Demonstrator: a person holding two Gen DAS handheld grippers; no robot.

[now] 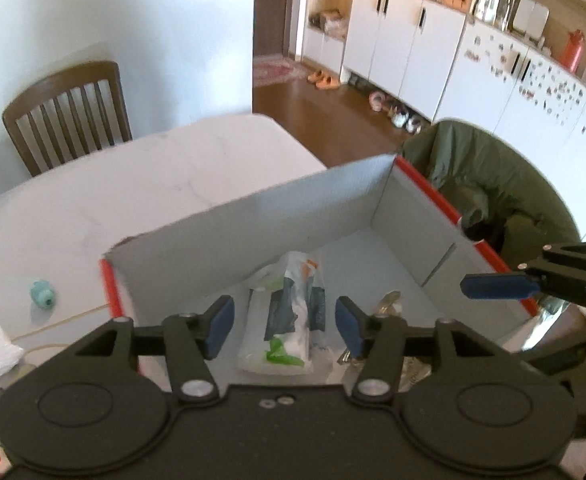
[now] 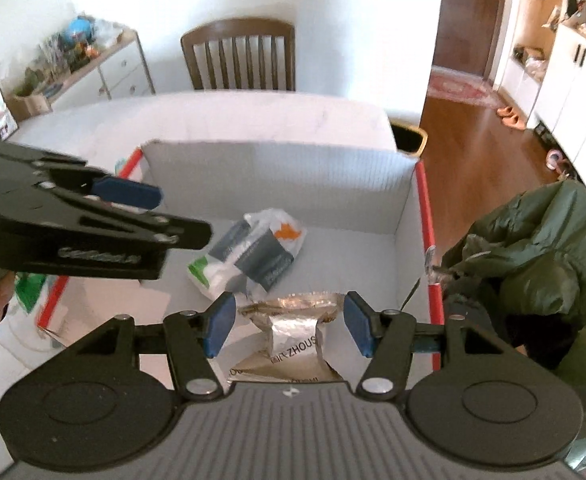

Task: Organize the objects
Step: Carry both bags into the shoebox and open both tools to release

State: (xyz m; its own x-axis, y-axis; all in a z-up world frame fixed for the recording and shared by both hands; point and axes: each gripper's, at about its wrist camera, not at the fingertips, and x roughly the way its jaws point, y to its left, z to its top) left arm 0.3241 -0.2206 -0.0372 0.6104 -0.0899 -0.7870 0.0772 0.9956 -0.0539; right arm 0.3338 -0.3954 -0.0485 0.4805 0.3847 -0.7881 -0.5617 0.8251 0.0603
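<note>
The open cardboard box (image 2: 277, 184) is pale grey inside with bright red edges. In it lies a clear plastic bag (image 2: 249, 252) printed in dark slate, white, green and one orange patch; nearer than that bag sits a crinkled silver foil pouch (image 2: 293, 332) with gold-brown trim and black lettering. The box rests on a white, faintly veined bench (image 1: 93, 200). Left of the box lies a small teal object (image 1: 43, 292). Each black claw (image 1: 285, 326) (image 2: 287, 328) carries blue pads.
</note>
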